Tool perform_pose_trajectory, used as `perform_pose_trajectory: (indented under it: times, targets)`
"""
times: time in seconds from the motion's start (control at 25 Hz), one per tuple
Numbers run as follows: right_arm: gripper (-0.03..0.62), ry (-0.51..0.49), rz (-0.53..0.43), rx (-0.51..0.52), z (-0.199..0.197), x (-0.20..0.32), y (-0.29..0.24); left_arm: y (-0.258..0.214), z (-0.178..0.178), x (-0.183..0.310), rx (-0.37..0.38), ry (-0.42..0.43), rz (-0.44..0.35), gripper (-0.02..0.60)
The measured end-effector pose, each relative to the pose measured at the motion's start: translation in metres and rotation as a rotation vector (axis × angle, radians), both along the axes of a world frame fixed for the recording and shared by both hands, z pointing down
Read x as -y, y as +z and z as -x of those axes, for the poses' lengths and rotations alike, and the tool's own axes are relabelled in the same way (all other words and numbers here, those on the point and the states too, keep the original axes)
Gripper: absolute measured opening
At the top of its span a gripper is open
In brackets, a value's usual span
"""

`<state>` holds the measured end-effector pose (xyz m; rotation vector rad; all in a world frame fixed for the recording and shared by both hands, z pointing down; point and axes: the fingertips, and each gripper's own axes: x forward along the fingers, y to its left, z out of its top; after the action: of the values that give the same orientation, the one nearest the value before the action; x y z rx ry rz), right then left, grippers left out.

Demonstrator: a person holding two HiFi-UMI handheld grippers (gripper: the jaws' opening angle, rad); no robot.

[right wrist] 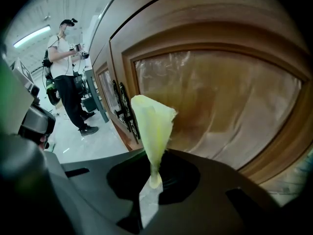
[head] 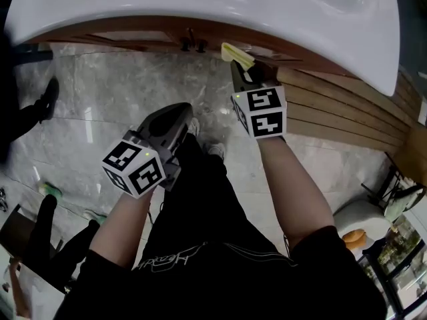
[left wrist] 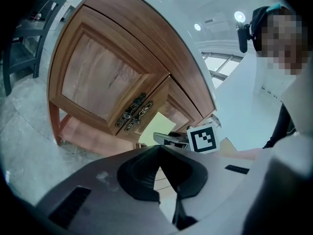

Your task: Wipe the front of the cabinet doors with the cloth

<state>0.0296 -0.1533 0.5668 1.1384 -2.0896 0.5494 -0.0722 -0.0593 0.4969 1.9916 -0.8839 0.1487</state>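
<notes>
The wooden cabinet stands under a white countertop. Its two doors meet at dark ornate handles. My right gripper is shut on a pale yellow cloth, which it holds up against the right door. In the right gripper view the cloth rises folded from the pinched jaws, in front of the door's panel. My left gripper hangs lower and further left, away from the cabinet, shut with nothing in it. The left gripper view shows its closed tips, the cloth and the right gripper's marker cube.
Grey marble floor spreads below the cabinet. A slatted wooden wall runs to the right. Another person stands further back on the left. A chair holding an orange item sits at lower right, and dark furniture at lower left.
</notes>
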Motion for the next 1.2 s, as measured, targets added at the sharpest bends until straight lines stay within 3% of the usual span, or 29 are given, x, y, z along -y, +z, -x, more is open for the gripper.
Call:
perform_pose_trajectory:
  times: [0.72, 1.2]
  targets:
    - [0.040, 0.262, -0.017, -0.030, -0.125, -0.016, 0.003, 0.005, -0.067, -0.011, -0.003, 0.158, 0.008, 0.006]
    - [0.040, 0.440, -0.041, -0.044, -0.201, -0.037, 0.001, 0.021, -0.085, -0.028, 0.029, 0.170, 0.038, 0.006]
